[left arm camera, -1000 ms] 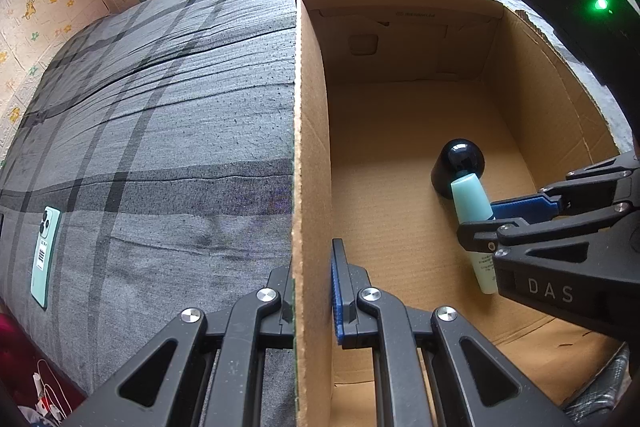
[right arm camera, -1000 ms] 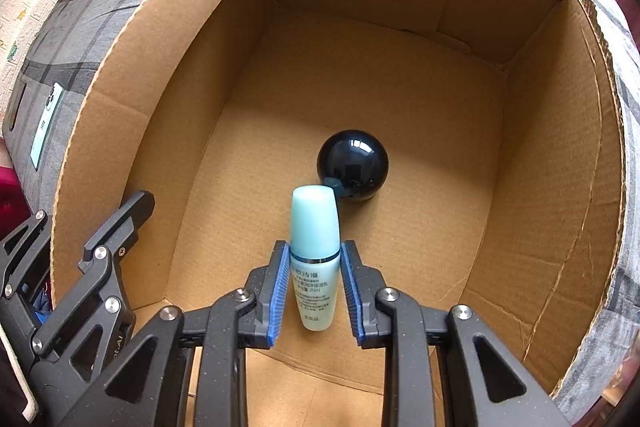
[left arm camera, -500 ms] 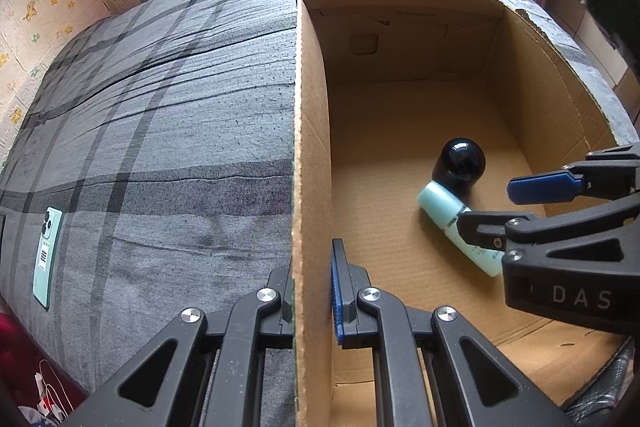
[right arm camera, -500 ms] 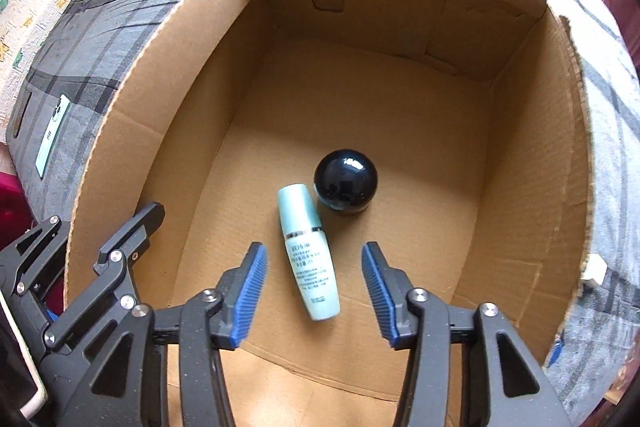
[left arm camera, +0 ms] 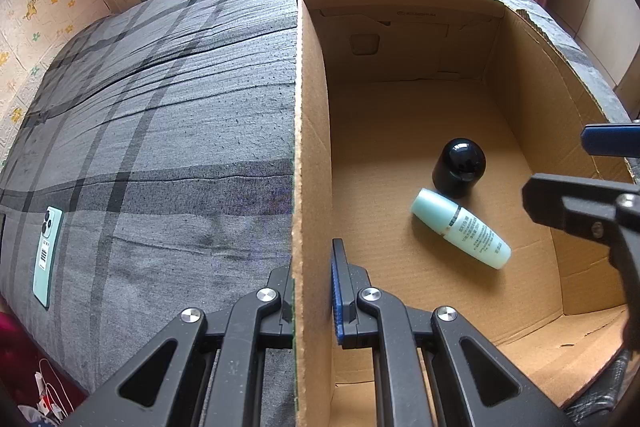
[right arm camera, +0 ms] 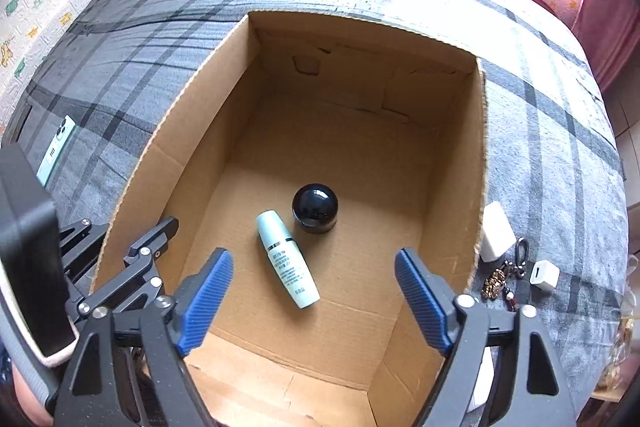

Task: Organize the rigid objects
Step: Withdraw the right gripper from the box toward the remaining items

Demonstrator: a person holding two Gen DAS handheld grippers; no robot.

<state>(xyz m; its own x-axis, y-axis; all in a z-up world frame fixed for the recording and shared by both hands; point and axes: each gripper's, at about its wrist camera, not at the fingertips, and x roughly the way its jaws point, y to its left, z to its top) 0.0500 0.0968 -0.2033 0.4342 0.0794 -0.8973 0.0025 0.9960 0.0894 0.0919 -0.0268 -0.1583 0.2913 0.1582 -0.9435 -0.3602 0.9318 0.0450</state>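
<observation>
An open cardboard box (right arm camera: 482, 155) (left arm camera: 308, 147) stands on a grey plaid bed. On its floor lie a pale green bottle (right arm camera: 287, 259) (left arm camera: 462, 227) on its side and a black round-topped jar (right arm camera: 315, 209) (left arm camera: 459, 167), upright, just beyond the bottle's cap. My left gripper (left arm camera: 314, 291) is shut on the box's left wall near the front corner. My right gripper (right arm camera: 314, 301) is open and empty, held above the box over the bottle; it also shows at the right edge of the left wrist view (left arm camera: 596, 171).
A mint green phone (left arm camera: 47, 255) (right arm camera: 56, 151) lies on the bed left of the box. Right of the box lie a white block (right arm camera: 496, 231), a keyring with charms (right arm camera: 506, 277) and a white charger cube (right arm camera: 544, 275). Walls with star stickers stand behind the bed.
My right gripper opened and let go of the green bottle, which now lies on the box floor. The gripper then rose up and back. My left gripper has kept its hold on the wall.
</observation>
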